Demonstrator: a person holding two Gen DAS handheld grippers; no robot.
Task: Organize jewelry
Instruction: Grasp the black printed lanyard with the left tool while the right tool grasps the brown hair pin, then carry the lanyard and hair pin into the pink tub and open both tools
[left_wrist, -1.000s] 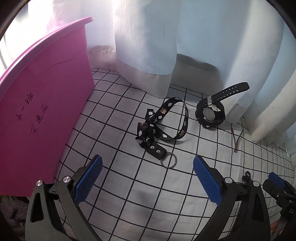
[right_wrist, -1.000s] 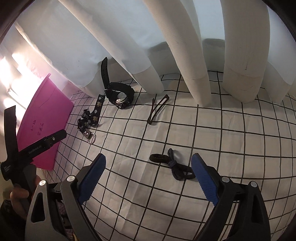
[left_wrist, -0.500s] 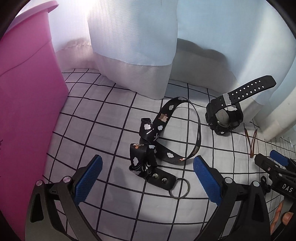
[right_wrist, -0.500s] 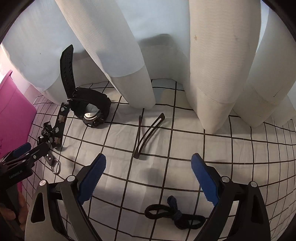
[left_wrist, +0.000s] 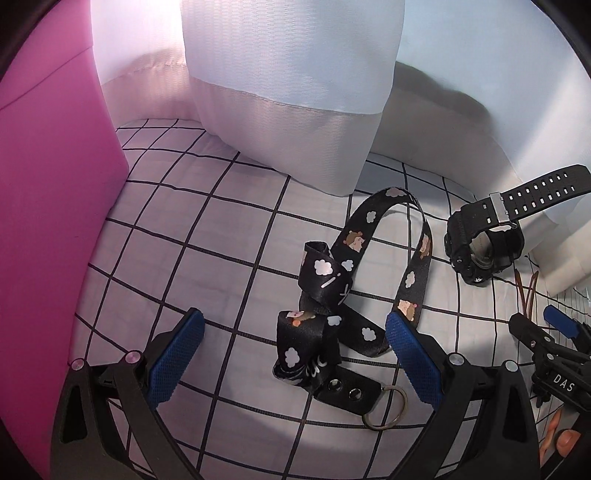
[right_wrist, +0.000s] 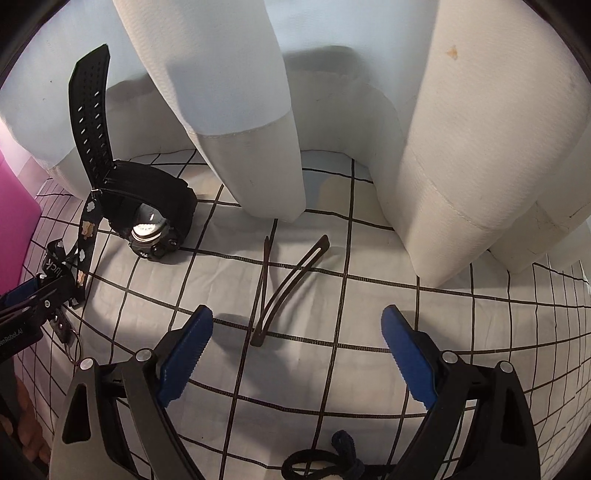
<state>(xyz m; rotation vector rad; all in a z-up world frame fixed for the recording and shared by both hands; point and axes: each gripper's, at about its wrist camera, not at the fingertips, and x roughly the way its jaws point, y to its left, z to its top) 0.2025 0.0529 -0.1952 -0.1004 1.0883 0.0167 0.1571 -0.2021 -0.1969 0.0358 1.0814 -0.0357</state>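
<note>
A black lanyard strap (left_wrist: 332, 295) printed with clouds, ending in a metal key ring (left_wrist: 384, 408), lies on the grid-patterned cloth. My left gripper (left_wrist: 293, 326) is open right over its knotted end, one blue pad on each side. A black wristwatch (left_wrist: 480, 243) stands behind it to the right, strap sticking up. In the right wrist view the wristwatch (right_wrist: 147, 218) is at the left and a thin brown hair clip (right_wrist: 284, 288) lies just ahead of my open right gripper (right_wrist: 297, 334). A dark cord hair tie (right_wrist: 325, 461) lies low between its arms.
A pink bin (left_wrist: 48, 184) stands tall at the left. White curtain folds (right_wrist: 461, 129) hang down onto the cloth along the back. The other gripper (left_wrist: 546, 350) and a fingertip show at the right edge of the left wrist view.
Both grippers have moved forward and lower. The lanyard now sits between the left pads, and the hair clip is close before the right pads; the hair tie has slid under the right gripper.
</note>
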